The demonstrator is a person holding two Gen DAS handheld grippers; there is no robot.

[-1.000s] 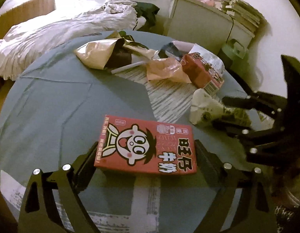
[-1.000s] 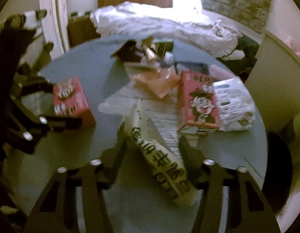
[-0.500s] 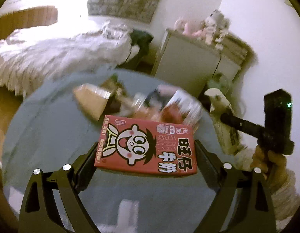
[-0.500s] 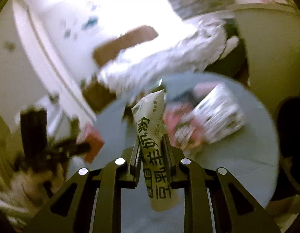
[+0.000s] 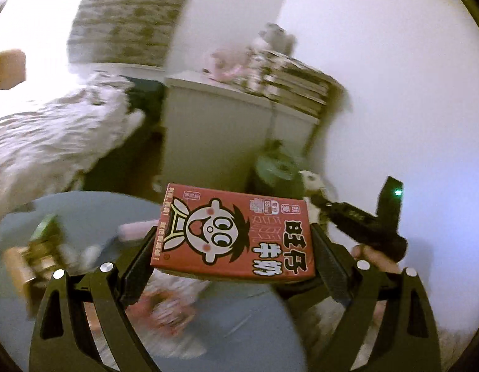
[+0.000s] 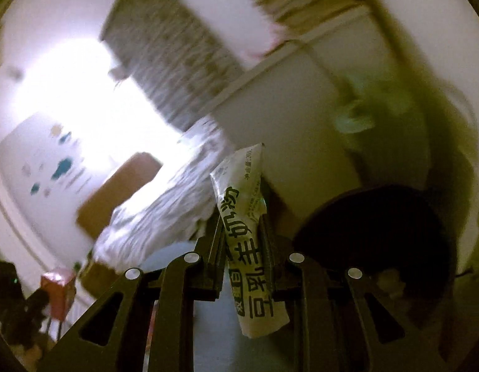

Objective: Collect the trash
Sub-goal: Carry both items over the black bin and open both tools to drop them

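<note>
**Both hands loaded, bin ahead of the right**

The right gripper (image 6: 242, 241) is clamped narrowly on a white pouch (image 6: 248, 241), whose long axis runs forward between the fingers, sticking out past the tips. Just right of it and lower sits a dark round bin (image 6: 379, 241); the right hand looks nearer to it. The left gripper (image 5: 233, 241) stands wide, pressed on the short ends of a red carton (image 5: 233, 235) lying crosswise, lifted above the blue table (image 5: 84, 214). More litter remains there, blurred.
</note>
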